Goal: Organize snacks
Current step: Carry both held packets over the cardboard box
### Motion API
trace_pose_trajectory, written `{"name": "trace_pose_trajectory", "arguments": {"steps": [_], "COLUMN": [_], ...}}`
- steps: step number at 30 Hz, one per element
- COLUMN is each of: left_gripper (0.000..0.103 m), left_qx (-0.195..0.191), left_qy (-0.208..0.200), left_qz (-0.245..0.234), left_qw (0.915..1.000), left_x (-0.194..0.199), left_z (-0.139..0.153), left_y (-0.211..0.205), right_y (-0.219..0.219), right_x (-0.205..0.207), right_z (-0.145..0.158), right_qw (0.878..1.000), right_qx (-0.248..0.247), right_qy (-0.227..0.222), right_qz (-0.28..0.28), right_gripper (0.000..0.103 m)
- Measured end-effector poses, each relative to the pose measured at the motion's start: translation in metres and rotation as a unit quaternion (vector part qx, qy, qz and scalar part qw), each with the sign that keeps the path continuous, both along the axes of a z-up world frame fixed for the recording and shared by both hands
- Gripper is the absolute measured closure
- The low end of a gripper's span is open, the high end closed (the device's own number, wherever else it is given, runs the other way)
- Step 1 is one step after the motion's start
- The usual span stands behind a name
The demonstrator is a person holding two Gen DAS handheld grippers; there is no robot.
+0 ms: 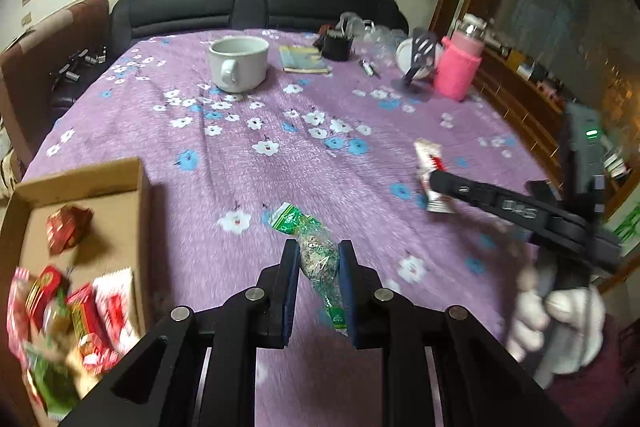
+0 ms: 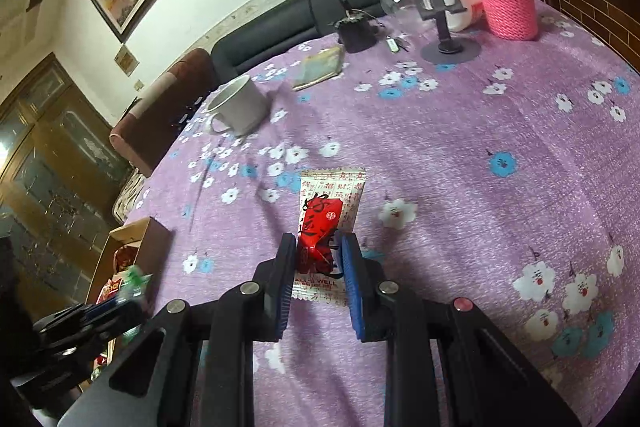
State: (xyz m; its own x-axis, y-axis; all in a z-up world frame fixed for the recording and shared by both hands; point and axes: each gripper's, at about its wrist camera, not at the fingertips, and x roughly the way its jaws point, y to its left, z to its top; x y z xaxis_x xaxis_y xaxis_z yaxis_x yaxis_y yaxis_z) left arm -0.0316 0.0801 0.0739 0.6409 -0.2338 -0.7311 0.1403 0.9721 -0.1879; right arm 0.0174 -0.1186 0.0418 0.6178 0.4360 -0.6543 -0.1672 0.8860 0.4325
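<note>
My left gripper (image 1: 319,263) is shut on a green-and-clear wrapped snack (image 1: 316,255) and holds it above the purple flowered tablecloth (image 1: 320,155). A cardboard box (image 1: 120,187) at the left holds several red, white and green snack packets (image 1: 80,311). My right gripper (image 2: 319,255) is shut on a white-and-red snack packet (image 2: 326,227) above the cloth. In the left wrist view the right gripper (image 1: 434,183) shows at the right, with that packet (image 1: 430,163) in its jaws. In the right wrist view the box (image 2: 136,239) lies at the lower left, with the left gripper (image 2: 132,291) by it.
At the far side of the table stand a white mug (image 1: 238,63), a small book (image 1: 302,59), a black pot (image 1: 338,45), a grey phone stand (image 1: 418,67) and a pink knitted bottle (image 1: 458,67). A dark sofa (image 1: 260,5) lies behind. A wooden cabinet (image 1: 532,99) stands at the right.
</note>
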Motion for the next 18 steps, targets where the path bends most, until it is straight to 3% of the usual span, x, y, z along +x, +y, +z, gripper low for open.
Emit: {"name": "trace_pose_trajectory", "arguments": {"steps": [7, 18], "left_gripper": [0.083, 0.083], "left_qx": [-0.012, 0.019], "left_qy": [-0.04, -0.072], "left_qz": [0.017, 0.049], "left_qw": [0.999, 0.996], "left_x": [-0.052, -0.1], "left_z": [0.025, 0.029], "left_y": [0.02, 0.047], "right_y": [0.014, 0.048], "right_x": [-0.02, -0.114], "right_z": [0.01, 0.037], "right_qw": [1.0, 0.997], "right_qx": [-0.021, 0.019], "right_qy": [-0.018, -0.039], "right_qz": [0.003, 0.063], "right_gripper": [0.081, 0.081]}}
